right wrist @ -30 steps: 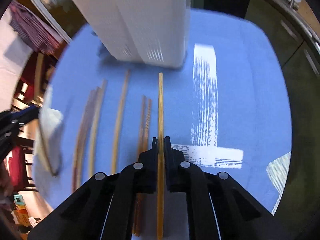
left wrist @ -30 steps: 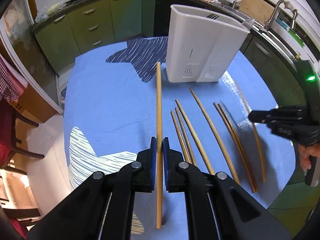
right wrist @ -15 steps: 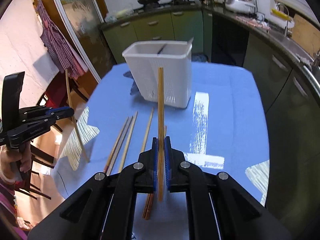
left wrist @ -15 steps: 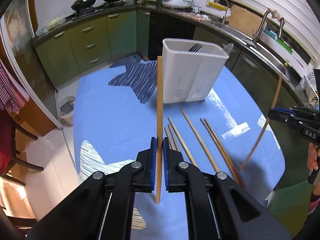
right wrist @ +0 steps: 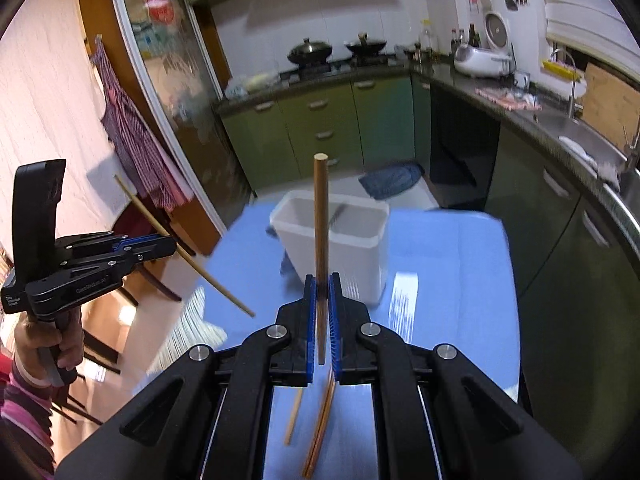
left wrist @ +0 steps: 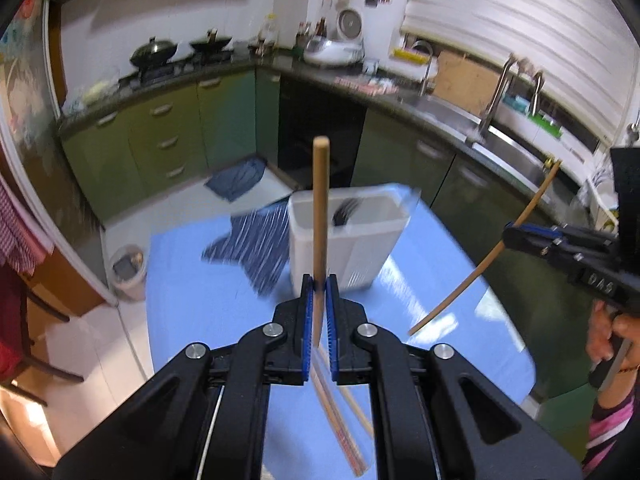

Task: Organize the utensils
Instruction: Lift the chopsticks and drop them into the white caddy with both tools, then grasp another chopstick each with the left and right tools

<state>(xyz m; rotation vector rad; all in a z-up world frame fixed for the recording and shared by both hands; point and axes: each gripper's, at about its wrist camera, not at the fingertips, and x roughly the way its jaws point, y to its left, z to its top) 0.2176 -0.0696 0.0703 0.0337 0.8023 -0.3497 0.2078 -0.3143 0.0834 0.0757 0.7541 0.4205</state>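
Both of my hands have risen since a second ago: the chopsticks that lay flat on the blue table (left wrist: 192,280) between my jaws then are now clear of it, and the kitchen cabinets fill the far part of each view. My left gripper (left wrist: 319,292) has its jaws closed on a wooden chopstick (left wrist: 321,208), which stands nearly upright in front of the white utensil holder (left wrist: 360,256). My right gripper (right wrist: 321,292) grips a second chopstick (right wrist: 321,220) the same way, its upper end above the holder's rim. From the left wrist view that right gripper shows at the right edge, its chopstick slanting down toward the table. The holder stands at the far end of the table, with a dark utensil (left wrist: 342,212) already inside; motion blur hides what kind. Loose chopsticks (left wrist: 340,416) lie on the near part of the table, below my left jaws. A dark striped patch (left wrist: 252,248) marks the cloth to the left of the holder.
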